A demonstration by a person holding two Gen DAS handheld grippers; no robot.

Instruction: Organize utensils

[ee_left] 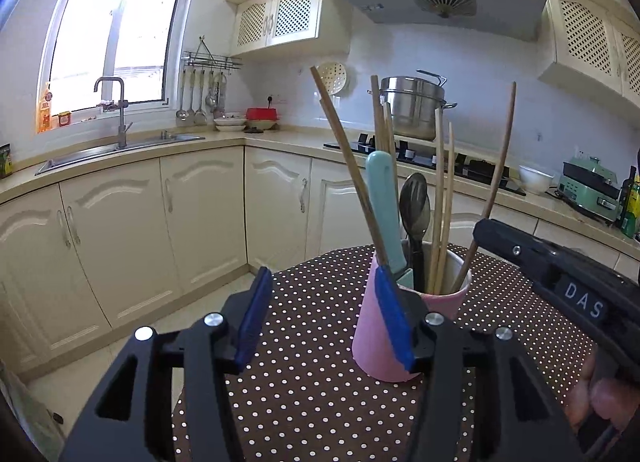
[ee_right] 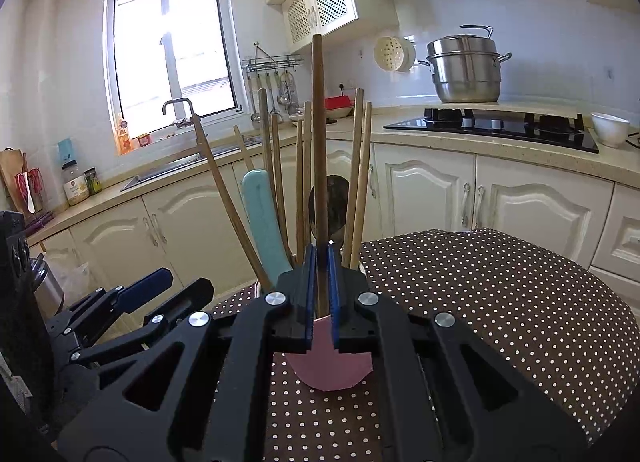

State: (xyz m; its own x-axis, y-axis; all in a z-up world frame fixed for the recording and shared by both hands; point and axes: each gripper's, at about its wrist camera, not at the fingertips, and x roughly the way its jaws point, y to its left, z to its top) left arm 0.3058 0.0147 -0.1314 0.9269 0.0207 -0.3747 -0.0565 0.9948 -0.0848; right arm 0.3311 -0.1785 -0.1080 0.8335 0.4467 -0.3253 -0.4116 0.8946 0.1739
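Our right gripper fingers clamp the upright wooden chopstick above the pink cup; our left gripper fingers stand apart beside it.

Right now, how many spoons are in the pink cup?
2, I think: one dark spoon stands in the pink cup, a second spoon tucked right behind it, beside the blue handle. The wooden sticks may hide more.

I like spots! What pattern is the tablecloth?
The tablecloth is brown with white polka dots, clearest in the right wrist view.
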